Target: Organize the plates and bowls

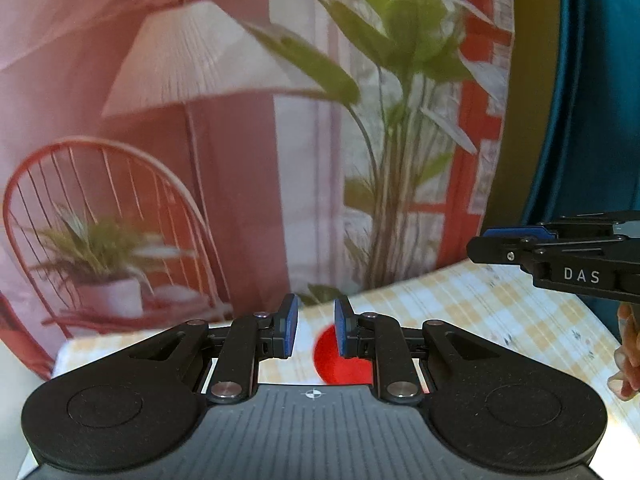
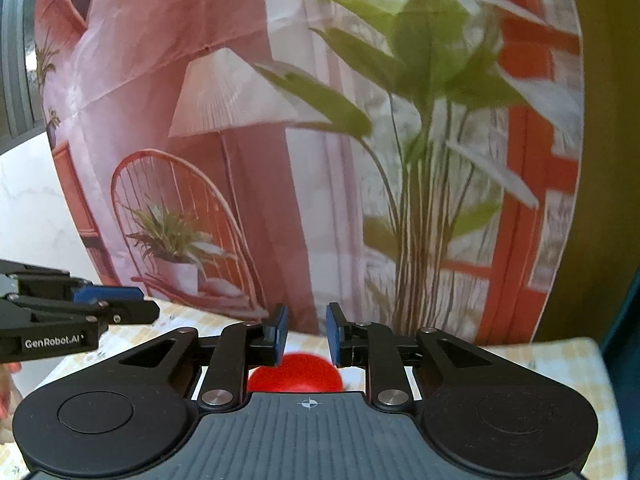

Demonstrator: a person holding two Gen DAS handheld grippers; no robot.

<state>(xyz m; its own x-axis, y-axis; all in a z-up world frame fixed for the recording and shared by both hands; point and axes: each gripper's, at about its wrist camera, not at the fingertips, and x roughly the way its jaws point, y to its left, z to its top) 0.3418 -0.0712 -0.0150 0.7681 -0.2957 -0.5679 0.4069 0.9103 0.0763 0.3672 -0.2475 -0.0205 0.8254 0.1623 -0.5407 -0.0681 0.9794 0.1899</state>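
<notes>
A red round dish (image 1: pixel 334 364) lies on the yellow checked tablecloth (image 1: pixel 500 320), mostly hidden behind my left gripper's body. My left gripper (image 1: pixel 316 326) is open and empty, held above the near side of the dish. The same red dish (image 2: pixel 296 372) shows under my right gripper (image 2: pixel 307 330), which is open and empty above it. Each gripper shows side-on in the other's view: the right one (image 1: pixel 500 240) at the right edge, the left one (image 2: pixel 120 300) at the left edge. No other plates or bowls are in view.
A printed backdrop (image 1: pixel 200 140) with a lamp, chair and plant hangs right behind the table's far edge. A teal curtain (image 1: pixel 592 80) is at the right. A hand (image 1: pixel 626 356) holds the right gripper.
</notes>
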